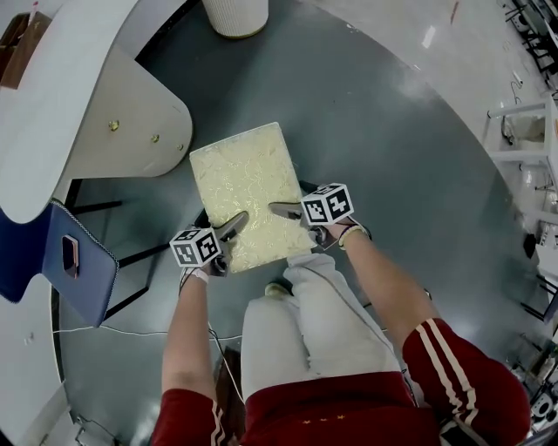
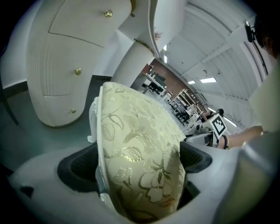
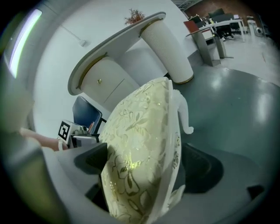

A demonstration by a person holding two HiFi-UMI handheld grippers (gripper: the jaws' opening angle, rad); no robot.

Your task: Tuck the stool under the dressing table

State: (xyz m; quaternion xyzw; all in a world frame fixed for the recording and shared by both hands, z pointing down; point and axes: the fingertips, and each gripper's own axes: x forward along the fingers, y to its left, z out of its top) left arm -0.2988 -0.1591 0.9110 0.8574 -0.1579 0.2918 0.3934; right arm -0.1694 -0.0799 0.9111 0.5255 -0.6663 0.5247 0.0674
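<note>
Stool (image 1: 242, 193): rectangular cream brocade cushion, white frame; left tongs (image 1: 233, 229), right tongs (image 1: 283, 210) clamped on its edge.

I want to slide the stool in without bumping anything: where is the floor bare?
Bare floor lies ahead of the stool, between the drawer pedestal and the round leg, and widely to its right. The left is crowded: the blue chair stands close beside the left gripper.
</note>
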